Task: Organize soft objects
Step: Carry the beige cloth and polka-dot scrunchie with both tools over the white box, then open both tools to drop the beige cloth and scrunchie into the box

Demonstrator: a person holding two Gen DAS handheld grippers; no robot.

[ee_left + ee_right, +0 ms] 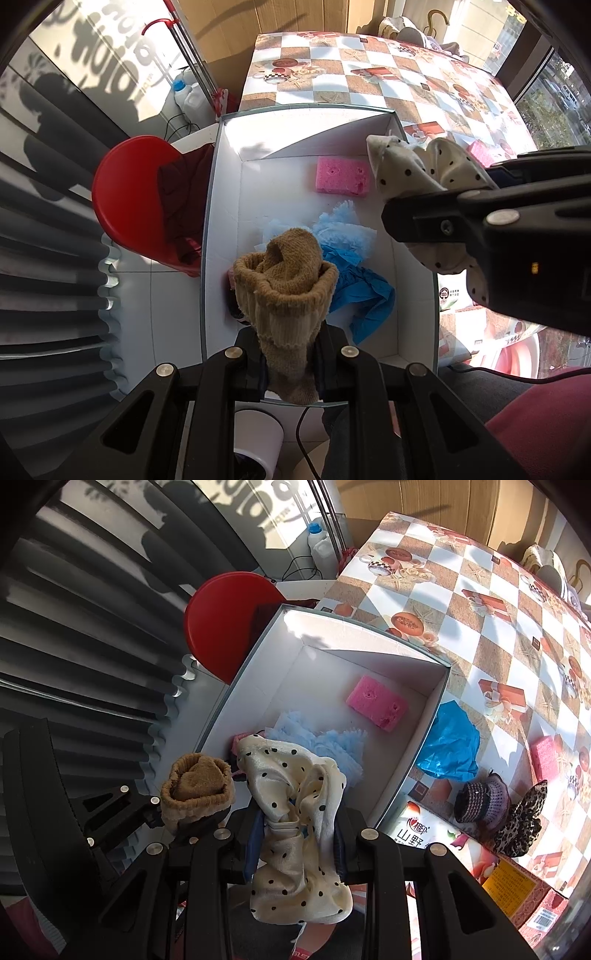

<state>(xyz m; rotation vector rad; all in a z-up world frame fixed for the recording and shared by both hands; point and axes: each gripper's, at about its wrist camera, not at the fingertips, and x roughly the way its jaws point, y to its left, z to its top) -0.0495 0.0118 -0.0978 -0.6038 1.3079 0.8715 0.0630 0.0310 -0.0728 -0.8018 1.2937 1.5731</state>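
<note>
Two grippers, one sock (284, 280) each

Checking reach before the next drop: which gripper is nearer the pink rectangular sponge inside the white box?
Right, I judge. The right gripper, holding the cream polka-dot cloth, hangs beside the sponge; the left gripper, holding the tan knitted sock, sits farther back.

Checkered table (480, 602) under white box (258, 657)
</note>
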